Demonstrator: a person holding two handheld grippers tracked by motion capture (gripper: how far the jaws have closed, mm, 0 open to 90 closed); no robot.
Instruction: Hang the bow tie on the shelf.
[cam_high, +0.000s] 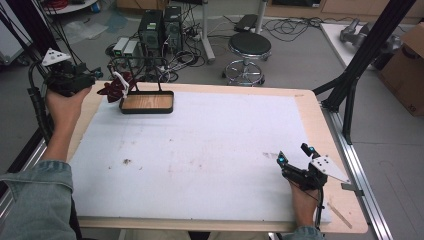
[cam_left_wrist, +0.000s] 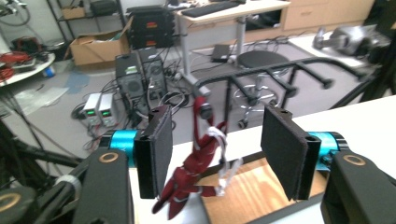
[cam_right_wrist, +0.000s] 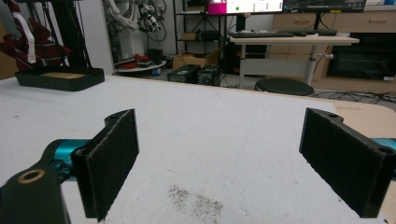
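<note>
I see my left gripper (cam_high: 97, 75) open at ten o'clock, clear of the dark red cloth (cam_high: 116, 86) hanging from the stand (cam_high: 147, 102) (white strap attached); right gripper (cam_high: 295, 154) open at four o'clock.

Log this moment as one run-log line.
left gripper: open, clear of dark red cloth | cloth: hanging on black rack | right gripper: open, empty

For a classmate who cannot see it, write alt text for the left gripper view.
A dark red fabric item with white straps hangs from a black rack over its wooden-floored tray, seen between the left gripper's two open black jaws, which do not touch it. Behind lie a stool, computer towers and cables on the floor.
</note>
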